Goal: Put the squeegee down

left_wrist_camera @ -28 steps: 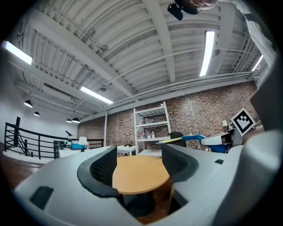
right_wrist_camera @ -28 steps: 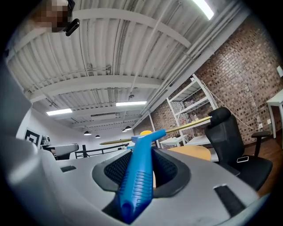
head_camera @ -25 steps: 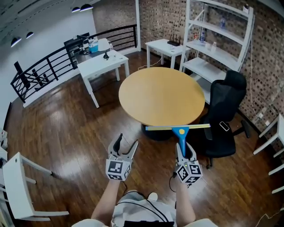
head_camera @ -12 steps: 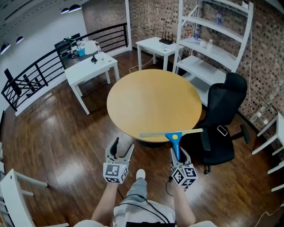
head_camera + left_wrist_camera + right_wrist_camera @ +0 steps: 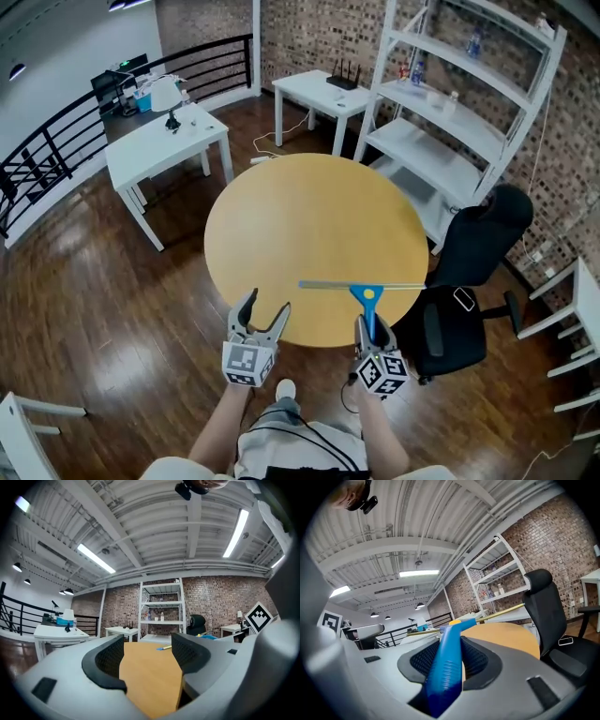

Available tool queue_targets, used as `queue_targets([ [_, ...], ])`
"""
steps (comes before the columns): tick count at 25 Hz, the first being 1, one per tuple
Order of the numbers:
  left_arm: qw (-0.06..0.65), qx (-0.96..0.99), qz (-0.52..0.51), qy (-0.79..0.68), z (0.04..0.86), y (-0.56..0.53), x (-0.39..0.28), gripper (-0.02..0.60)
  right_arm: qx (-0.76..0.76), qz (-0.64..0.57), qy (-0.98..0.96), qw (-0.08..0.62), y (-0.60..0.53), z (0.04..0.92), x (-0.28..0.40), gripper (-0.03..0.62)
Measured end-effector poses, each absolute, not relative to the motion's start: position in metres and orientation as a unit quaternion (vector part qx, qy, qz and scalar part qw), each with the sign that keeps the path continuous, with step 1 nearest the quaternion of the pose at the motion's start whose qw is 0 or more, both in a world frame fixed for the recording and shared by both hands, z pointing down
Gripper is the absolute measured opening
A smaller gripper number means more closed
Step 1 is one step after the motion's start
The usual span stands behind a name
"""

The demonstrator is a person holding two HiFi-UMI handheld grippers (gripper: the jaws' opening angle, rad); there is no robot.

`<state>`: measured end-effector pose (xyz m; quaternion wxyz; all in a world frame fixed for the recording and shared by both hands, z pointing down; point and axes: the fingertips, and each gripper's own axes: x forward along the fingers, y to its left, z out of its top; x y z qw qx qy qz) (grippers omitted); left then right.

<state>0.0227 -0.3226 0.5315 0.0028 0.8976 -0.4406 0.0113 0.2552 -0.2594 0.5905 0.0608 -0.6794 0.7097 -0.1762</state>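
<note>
The squeegee (image 5: 366, 298) has a blue handle and a long yellowish blade that lies crosswise over the near right part of the round wooden table (image 5: 309, 225). My right gripper (image 5: 368, 333) is shut on the blue handle (image 5: 447, 667), which runs up between the black pads. The blade (image 5: 501, 612) stretches across in the right gripper view. My left gripper (image 5: 262, 317) is open at the table's near edge with nothing between its fingers; in its own view the tabletop (image 5: 150, 677) shows between the pads and the squeegee's tip (image 5: 164, 647) lies beyond.
A black office chair (image 5: 464, 281) stands right of the table. A white shelf unit (image 5: 469, 103) lines the brick wall behind it. White desks (image 5: 164, 136) stand at the back left by a black railing (image 5: 56, 159). Dark wood floor surrounds the table.
Both grippers and the squeegee have come forward from short of the table to over its near edge. The blade now hangs above the tabletop. The right grip has stayed shut on the handle.
</note>
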Motion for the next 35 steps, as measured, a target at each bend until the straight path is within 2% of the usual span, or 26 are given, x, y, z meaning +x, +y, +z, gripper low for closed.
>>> queue_targets([
  [9,0.023,0.897,0.031,-0.441,0.553,-0.390,0.033,0.302,-0.669,-0.210,0.712,0.030,-0.339,0.634,0.255,0.161],
  [16,0.050,0.869,0.059,-0.489,0.583,-0.414,0.029,0.302,-0.641,-0.234,0.731,0.003,-0.448,0.671,0.272,0.161],
  [21,0.093,0.840,0.080,-0.528,0.607,-0.420,0.024,0.302,-0.637,-0.273,0.718,-0.055,-0.546,0.740,0.301,0.161],
  [26,0.129,0.814,0.114,-0.555,0.630,-0.417,0.014,0.302,-0.656,-0.325,0.677,-0.079,-0.617,0.806,0.324,0.161],
  [32,0.147,0.810,0.137,-0.550,0.649,-0.413,0.029,0.302,-0.662,-0.364,0.646,-0.107,-0.625,0.852,0.333,0.161],
  [35,0.156,0.813,0.131,-0.546,0.647,-0.417,0.039,0.304,-0.658,-0.354,0.646,-0.158,-0.620,0.857,0.334,0.161],
])
